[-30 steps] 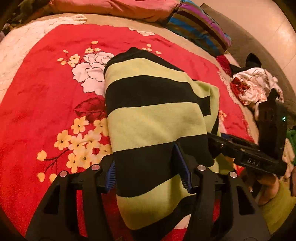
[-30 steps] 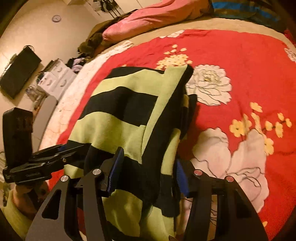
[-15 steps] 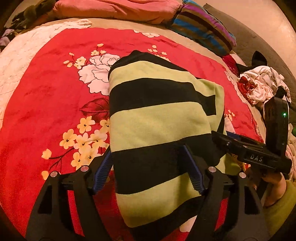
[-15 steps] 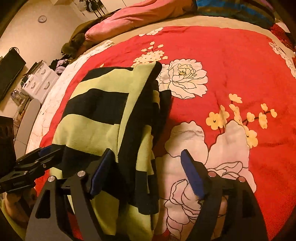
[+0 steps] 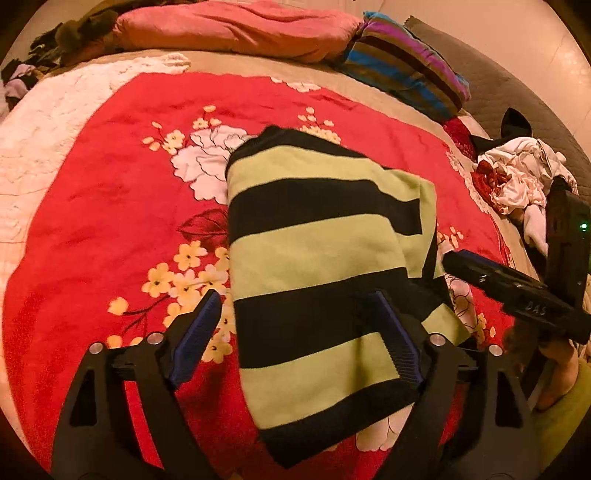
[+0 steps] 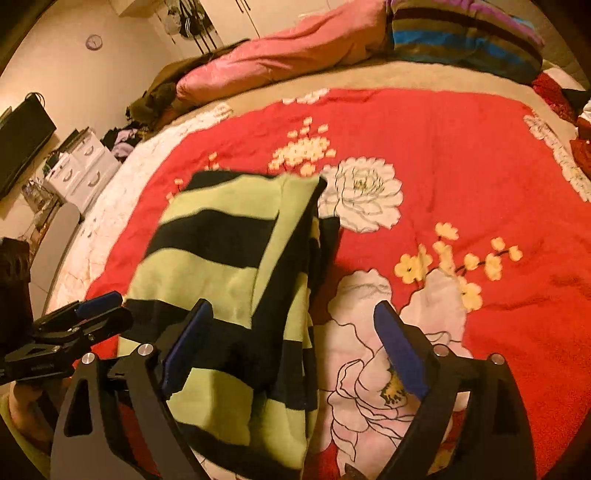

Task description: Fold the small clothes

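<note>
Your striped sweater (image 5: 317, 280) lies folded into a long panel in the middle of the red flowered blanket (image 5: 110, 221) on the bed, its near hem toward you. Both pairs of fingers stand apart and hold nothing. The left gripper (image 5: 299, 336) straddles the near part of the cloth, with one finger outside its left edge and the other over the fabric. The right gripper (image 6: 291, 347) is at the right edge, where the folded layers stack, with its right finger over the bare blanket.

The next step is probably to fold the near hem up toward the far end. For this, lower both grippers to the same stripe and catch every layer at the edge, not only the top one, because the right side looks thick and uneven. Lift both corners together so the stripes stay straight.

The blanket is soft and plush, so the cloth may drag on it; lift it clear instead of sliding it. A pink pillow (image 5: 236, 29) and a striped pillow (image 5: 406, 70) lie at the head of the bed. A heap of other clothes (image 5: 517, 181) waits at the right edge. White drawers (image 6: 81, 166) and a wall clock (image 6: 93, 41) show at the left of the room.
</note>
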Motion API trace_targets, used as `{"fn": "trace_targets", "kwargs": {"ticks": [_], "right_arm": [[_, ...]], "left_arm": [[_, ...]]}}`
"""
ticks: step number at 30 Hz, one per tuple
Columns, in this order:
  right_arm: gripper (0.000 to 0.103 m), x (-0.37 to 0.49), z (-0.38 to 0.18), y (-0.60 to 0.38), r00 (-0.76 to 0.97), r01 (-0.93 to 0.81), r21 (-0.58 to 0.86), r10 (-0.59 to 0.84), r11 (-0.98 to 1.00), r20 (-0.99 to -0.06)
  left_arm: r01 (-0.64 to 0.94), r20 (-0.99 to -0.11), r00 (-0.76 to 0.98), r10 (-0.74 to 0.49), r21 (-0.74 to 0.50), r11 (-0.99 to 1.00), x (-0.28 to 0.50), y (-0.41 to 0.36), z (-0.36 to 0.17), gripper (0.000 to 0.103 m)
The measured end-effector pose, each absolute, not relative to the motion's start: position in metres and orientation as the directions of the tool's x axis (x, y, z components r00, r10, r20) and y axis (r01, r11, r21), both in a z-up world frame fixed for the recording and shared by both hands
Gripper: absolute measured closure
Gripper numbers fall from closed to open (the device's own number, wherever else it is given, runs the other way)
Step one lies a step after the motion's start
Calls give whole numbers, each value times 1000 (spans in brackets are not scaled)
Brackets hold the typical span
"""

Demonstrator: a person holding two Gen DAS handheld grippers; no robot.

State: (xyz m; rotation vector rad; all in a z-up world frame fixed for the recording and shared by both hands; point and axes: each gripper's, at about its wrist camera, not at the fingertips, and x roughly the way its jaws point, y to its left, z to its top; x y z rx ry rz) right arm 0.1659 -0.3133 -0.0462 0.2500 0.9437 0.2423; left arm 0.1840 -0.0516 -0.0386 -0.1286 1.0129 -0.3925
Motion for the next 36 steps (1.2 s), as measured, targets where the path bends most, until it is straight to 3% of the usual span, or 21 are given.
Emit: {"fn": "trace_targets", "kwargs": {"ticks": [2, 9, 25, 36], "right_arm": [[8, 160, -36, -315, 589, -93, 304, 299, 948, -751], [6, 141, -7, -314, 637, -101, 282, 280, 954, -718], [4, 70, 42, -297, 747, -148, 154, 212, 977, -630], [4, 20, 33, -289, 726, -154, 170, 228, 973, -649]], "left_arm": [[260, -795, 478, -374, -279, 925, 180, -50, -33, 22], [262, -772, 525, -359, -255, 931, 161, -46, -10, 9], [231, -718, 637, -280, -169, 958, 95, -34, 36, 9], [206, -746, 609, -269, -179, 962, 51, -33, 14, 9]]}}
